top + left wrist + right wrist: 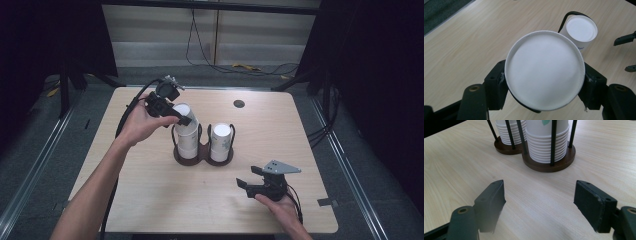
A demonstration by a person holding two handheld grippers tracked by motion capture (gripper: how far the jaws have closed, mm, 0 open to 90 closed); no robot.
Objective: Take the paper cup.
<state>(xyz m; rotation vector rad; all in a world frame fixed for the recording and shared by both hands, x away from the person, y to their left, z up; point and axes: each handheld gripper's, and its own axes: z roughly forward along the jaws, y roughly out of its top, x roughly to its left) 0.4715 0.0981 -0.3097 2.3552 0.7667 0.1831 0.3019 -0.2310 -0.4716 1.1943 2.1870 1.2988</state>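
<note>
A dark wooden two-ring cup holder (202, 159) stands mid-table with two stacks of upturned white paper cups. My left gripper (184, 116) is shut on the top cup (181, 108) of the left stack (188, 142), held a little tilted above the rest. In the left gripper view both pads press the sides of that cup (545, 70), and the other stack (581, 28) stands beyond it. My right gripper (247, 176) rests open near the table's front right. Its jaws (540, 200) point at the holder (564, 161) with bare table between them.
A round black grommet (239, 104) sits in the tabletop behind the holder. The left gripper's cable (127, 107) trails off the table's left side. Dark floor and metal rails surround the table (150, 200).
</note>
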